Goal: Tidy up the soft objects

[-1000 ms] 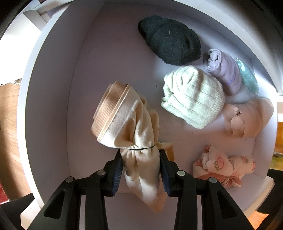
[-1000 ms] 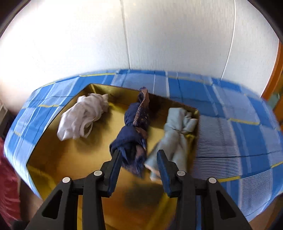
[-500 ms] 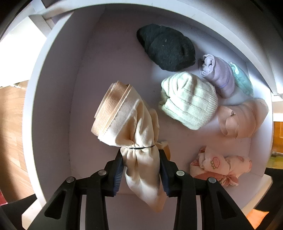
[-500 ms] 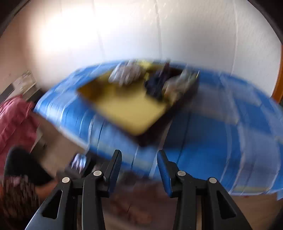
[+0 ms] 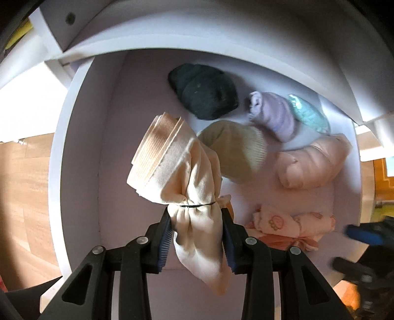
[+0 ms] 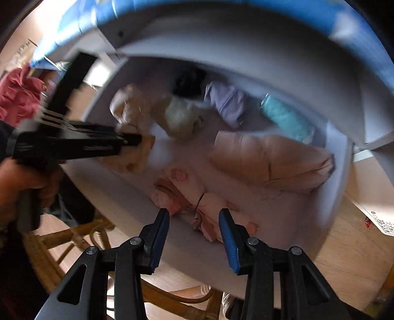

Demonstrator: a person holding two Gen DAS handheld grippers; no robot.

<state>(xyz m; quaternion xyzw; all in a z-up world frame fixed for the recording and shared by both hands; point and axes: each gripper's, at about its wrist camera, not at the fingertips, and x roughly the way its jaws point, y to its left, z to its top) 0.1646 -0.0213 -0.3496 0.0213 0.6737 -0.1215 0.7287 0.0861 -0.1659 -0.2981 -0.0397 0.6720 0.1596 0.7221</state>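
A cream cloth bundle [image 5: 172, 160], tied with a thin black band, hangs over the white drawer [image 5: 81, 147]; my left gripper [image 5: 195, 216] is shut on its tail. In the drawer lie a dark bundle [image 5: 204, 91], a lilac one [image 5: 273, 113], a teal one [image 5: 309, 113], a pale green one [image 5: 236, 152], a peach one [image 5: 312, 162] and a pink printed one [image 5: 283, 224]. My right gripper [image 6: 194, 221] stands open, holding nothing, just above the pink printed bundle [image 6: 192, 187]. The right wrist view is blurred and shows the left gripper [image 6: 138, 141] from the side.
Wooden floor [image 6: 357, 246] lies around the drawer. A wicker chair frame [image 6: 81, 236] stands below its near edge. A blue checked cloth [image 6: 344, 22] overhangs the top, and a red cloth [image 6: 17, 96] lies at the far left. A hand [image 6: 22, 177] holds the left gripper.
My left gripper has risen a little with the cream bundle. My right gripper has swung away from the gold tray on the blue cloth and come down over the white drawer.
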